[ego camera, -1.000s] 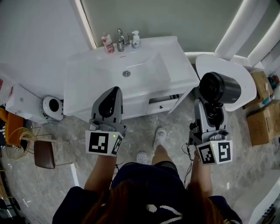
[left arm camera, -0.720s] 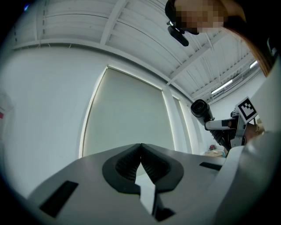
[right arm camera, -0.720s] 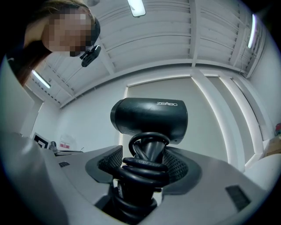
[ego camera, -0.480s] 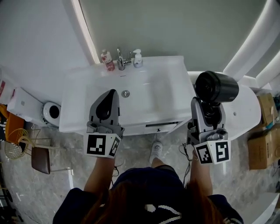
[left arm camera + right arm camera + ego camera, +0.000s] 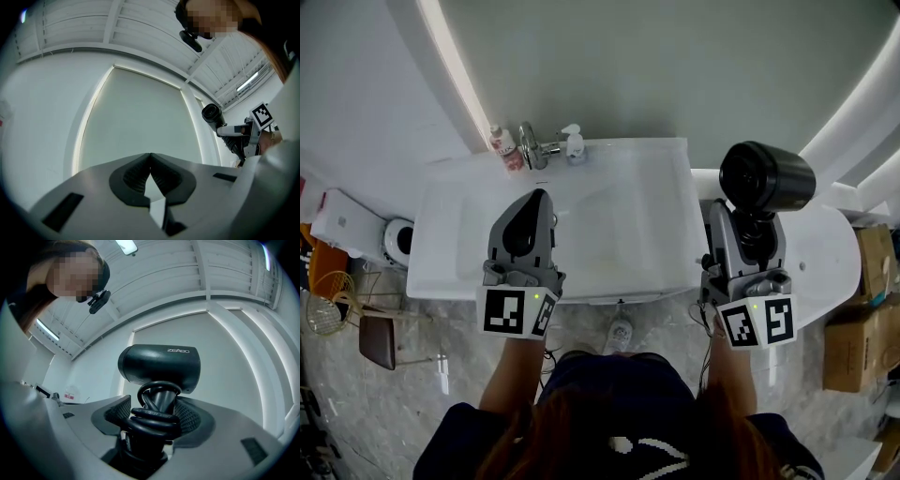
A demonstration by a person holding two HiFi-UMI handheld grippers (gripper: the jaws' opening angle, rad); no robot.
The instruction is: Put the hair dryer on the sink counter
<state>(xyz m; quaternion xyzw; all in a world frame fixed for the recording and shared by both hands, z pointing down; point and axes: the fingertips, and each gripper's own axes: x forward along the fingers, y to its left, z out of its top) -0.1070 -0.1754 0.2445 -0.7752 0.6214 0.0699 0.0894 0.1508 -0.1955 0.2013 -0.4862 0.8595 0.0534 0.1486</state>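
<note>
My right gripper (image 5: 748, 225) is shut on the handle of a black hair dryer (image 5: 766, 176), which stands upright with its round barrel above the jaws. In the right gripper view the hair dryer (image 5: 159, 363) has its black cord coiled round the handle, and the ribbed pads (image 5: 191, 417) press on it from both sides. It hangs over the right end of the white sink counter (image 5: 661, 248). My left gripper (image 5: 528, 217) is shut and holds nothing, hovering over the basin's left half. In its own view, the left gripper (image 5: 150, 171) points up at a pale wall.
A faucet (image 5: 531, 142) stands at the counter's back edge between a pink-labelled bottle (image 5: 501, 150) and a white pump bottle (image 5: 574, 142). A white rounded fixture (image 5: 836, 251) lies right of the counter, with cardboard boxes (image 5: 855, 345) beyond. A stool (image 5: 379, 339) stands at lower left.
The person has stepped up to the sink. Both grippers, earlier over the floor in front of the cabinet, are now above the counter. The hair dryer stays in the right gripper.
</note>
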